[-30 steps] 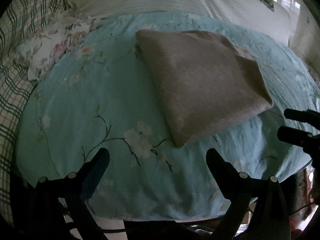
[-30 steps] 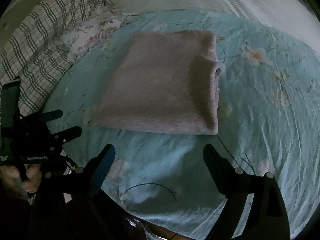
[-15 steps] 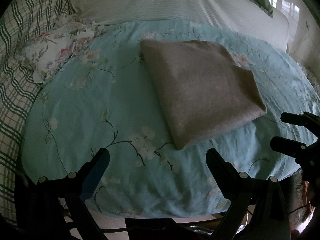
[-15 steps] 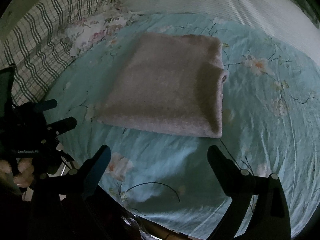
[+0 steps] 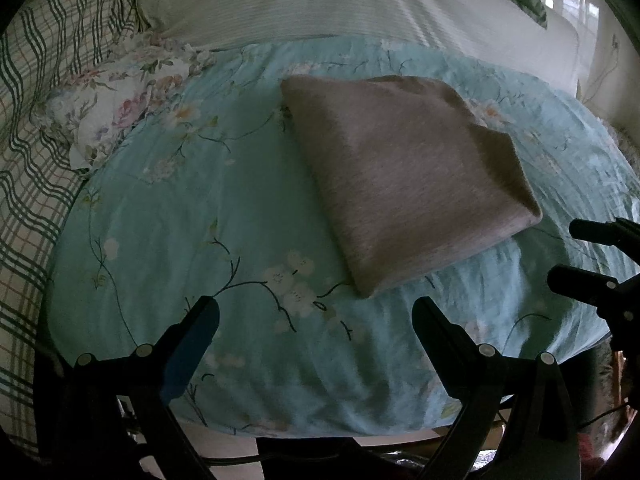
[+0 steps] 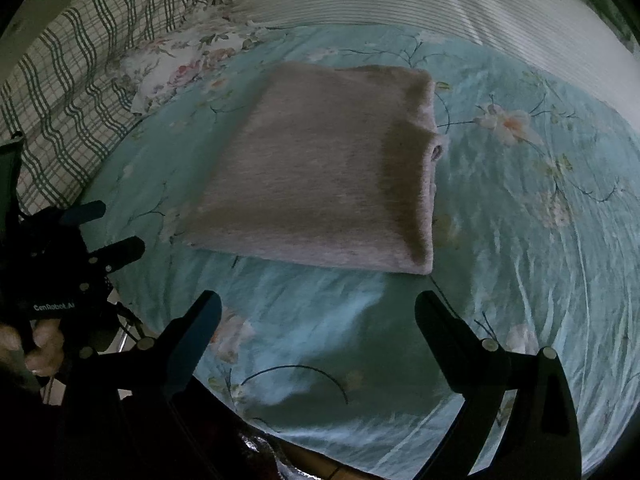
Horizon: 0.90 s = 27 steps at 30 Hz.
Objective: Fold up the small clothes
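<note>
fuzzy grey garment (image 5: 404,176) (folded square), wrinkled teal floral sheet (image 5: 200,240)

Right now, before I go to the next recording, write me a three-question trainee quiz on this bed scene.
1. True or false: the left gripper has its fingers closed on the folded grey garment.
2. Which cloth does the garment lie on? A) the plaid blanket B) the light blue floral sheet C) the white striped bedding
3. Fill in: the right gripper is ____ and holds nothing.

Key
1. False: both fingers stand apart, short of the garment.
2. B
3. open
</note>
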Motion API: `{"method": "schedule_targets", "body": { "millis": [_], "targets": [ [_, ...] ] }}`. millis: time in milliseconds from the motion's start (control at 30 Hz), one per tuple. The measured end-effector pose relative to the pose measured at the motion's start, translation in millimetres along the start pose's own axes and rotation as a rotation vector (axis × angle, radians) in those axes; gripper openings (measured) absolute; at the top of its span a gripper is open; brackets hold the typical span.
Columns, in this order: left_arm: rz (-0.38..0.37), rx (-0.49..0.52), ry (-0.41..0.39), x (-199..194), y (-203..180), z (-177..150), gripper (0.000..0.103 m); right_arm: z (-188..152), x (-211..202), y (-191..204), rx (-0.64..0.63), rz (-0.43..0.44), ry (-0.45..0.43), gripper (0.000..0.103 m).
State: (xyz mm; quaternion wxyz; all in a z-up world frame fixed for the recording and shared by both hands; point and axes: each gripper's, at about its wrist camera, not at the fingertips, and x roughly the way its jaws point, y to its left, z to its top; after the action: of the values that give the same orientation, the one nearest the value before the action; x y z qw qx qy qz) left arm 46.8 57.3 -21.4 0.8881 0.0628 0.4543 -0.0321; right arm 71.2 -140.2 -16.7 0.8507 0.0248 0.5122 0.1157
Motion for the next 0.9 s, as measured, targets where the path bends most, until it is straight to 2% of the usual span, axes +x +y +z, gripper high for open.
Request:
{"method": "schedule_targets", "body": {
  "millis": [500, 900],
  "targets": [
    [0.008, 0.002, -0.010, 0, -1, 1, 0.097, 2, -2, -4, -0.006, -0.002, -0.014, 0.098],
    [-0.013, 0.014, -0.053, -11, -7, 7, 0.098, 2, -7, 4, -0.011, 0.010, -0.047, 0.098]
  ]
}}
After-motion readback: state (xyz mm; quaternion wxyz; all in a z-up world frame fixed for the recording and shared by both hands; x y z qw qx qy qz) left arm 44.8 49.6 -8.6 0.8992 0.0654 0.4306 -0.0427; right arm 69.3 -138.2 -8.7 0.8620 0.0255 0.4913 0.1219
